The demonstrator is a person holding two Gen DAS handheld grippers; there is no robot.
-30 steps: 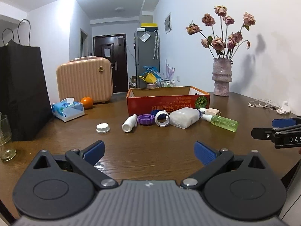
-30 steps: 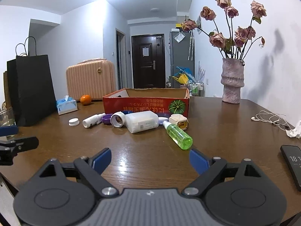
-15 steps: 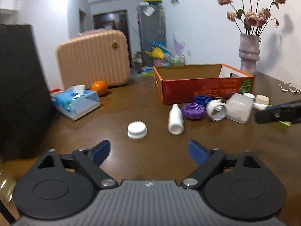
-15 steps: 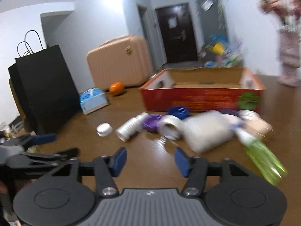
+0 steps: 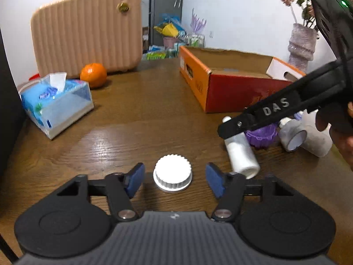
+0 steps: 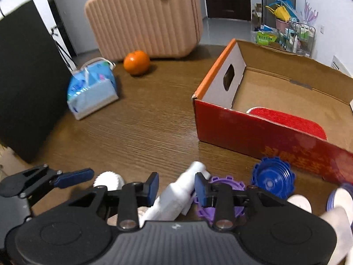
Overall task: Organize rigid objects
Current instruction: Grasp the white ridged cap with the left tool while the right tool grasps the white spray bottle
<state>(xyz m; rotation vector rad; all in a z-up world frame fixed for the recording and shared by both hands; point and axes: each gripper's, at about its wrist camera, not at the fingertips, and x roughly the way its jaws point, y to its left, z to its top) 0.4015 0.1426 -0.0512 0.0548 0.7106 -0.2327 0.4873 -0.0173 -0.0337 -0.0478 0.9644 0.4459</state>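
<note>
Left claw (image 5: 174, 177): we hold it spread, white cap (image 5: 172, 173) on the table (image 5: 136, 119) between its pads, untouched.
Right claw (image 6: 176, 187): we hold it parted astride the lying white bottle (image 6: 176, 196).
Box (image 6: 253, 130): just beyond.

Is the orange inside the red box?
No, the orange sits on the wooden table beside the pink suitcase, well apart from the red box.
</note>
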